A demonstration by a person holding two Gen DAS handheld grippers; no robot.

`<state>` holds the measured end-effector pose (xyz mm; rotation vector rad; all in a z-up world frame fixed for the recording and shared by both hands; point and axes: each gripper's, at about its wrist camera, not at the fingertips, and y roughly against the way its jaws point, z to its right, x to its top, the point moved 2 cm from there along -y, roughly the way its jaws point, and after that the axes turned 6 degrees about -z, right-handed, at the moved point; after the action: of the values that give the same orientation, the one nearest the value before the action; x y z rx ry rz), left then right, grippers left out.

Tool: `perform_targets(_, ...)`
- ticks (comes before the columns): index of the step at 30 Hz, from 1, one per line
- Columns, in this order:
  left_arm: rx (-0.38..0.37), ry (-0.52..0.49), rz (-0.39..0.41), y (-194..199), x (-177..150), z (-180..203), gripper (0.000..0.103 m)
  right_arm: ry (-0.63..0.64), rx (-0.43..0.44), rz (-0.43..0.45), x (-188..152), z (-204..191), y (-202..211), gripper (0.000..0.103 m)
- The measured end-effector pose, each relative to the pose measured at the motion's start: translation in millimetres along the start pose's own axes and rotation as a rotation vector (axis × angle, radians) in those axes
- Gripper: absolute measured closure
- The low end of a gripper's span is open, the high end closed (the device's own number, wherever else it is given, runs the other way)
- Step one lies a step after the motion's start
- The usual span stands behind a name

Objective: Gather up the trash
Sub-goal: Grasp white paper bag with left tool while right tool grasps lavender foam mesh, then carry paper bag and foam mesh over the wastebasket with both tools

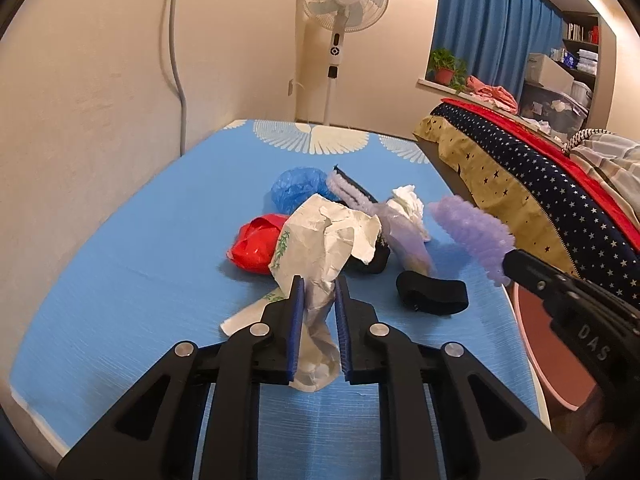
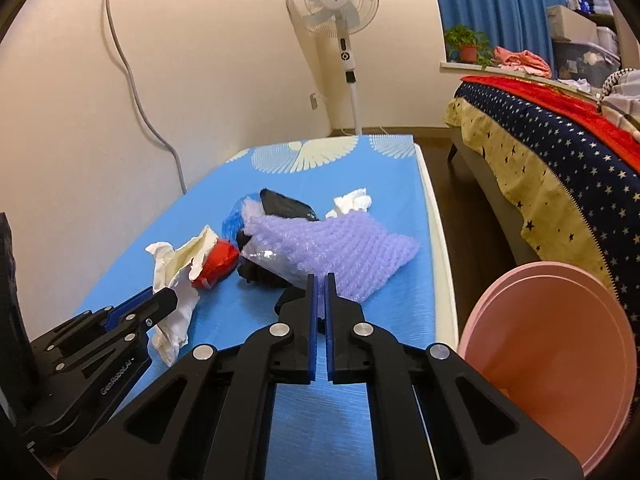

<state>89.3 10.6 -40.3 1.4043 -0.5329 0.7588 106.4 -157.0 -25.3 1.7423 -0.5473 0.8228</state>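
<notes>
Two grippers busy — left gripper [image 1: 319, 280] jaws pinching crumpled paper [image 1: 320, 240] | right gripper [image 2: 321, 276] jaws pinching purple bubble wrap [image 2: 344, 252]

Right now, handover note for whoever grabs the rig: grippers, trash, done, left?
Left gripper: shut on the crumpled white paper bag, lifted off the pile.
Right gripper: shut on the purple bubble wrap, beside the table's right edge.
Pink bin: below the table's right side; nothing visible inside.
Left on the blue table: red bag, blue bag, white tissue, black strap, dark items.
Next, probably: drop both pieces into the bin.
</notes>
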Motion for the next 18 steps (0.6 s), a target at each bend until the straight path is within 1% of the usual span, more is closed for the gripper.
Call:
perform_targets(11,-0.015,-0.019,0.052,27,3,1,0.091,0.028,0.011,0.063,1,-10,42,0.100)
perform_targets(18,-0.032,-0.037,0.084,45,5,6,0.092,0.034,0.011,0.088,1,-7,63,0.100)
